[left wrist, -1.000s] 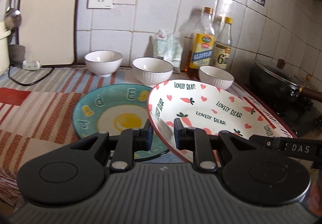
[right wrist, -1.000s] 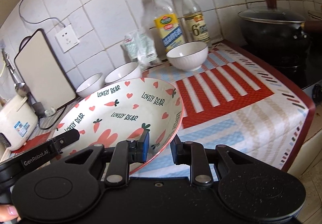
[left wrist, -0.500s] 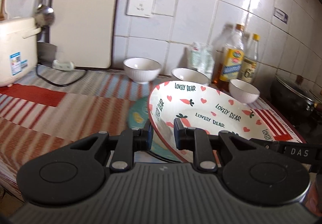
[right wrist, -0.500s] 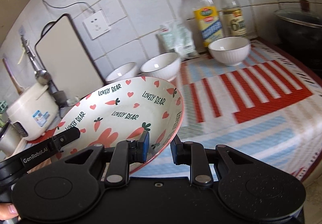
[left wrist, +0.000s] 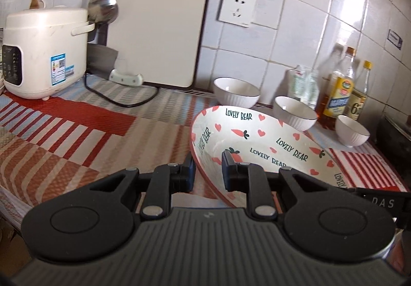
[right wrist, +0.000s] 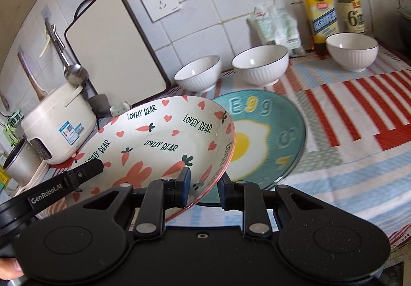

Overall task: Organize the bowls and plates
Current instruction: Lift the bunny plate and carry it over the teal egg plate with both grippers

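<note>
A deep white plate with carrots, hearts and "LOVELY BEAR" lettering [left wrist: 269, 147] [right wrist: 154, 142] hangs above the striped cloth, held from both sides. My left gripper [left wrist: 207, 173] is shut on its left rim. On the opposite rim my right gripper [right wrist: 203, 188] is shut too. To the right of the held plate lies a teal egg plate [right wrist: 272, 131] flat on the cloth. Three white ribbed bowls [right wrist: 199, 76] [right wrist: 260, 63] [right wrist: 352, 51] stand in a row by the tiled wall; in the left wrist view the bowls [left wrist: 236, 92] sit behind the held plate.
A white rice cooker [left wrist: 43, 49] and a leaning cutting board [left wrist: 159, 18] stand at the back left, with a ladle [left wrist: 104, 9] hanging and a cord [left wrist: 123, 101] on the cloth. Two bottles [right wrist: 318, 0] and packets [right wrist: 278, 25] line the wall. A dark stove edge [left wrist: 395, 137] is at the far right.
Both grippers have carried the carrot plate leftward along the counter, off the egg plate. The rice cooker has come into view and the pot has dropped out of view.
</note>
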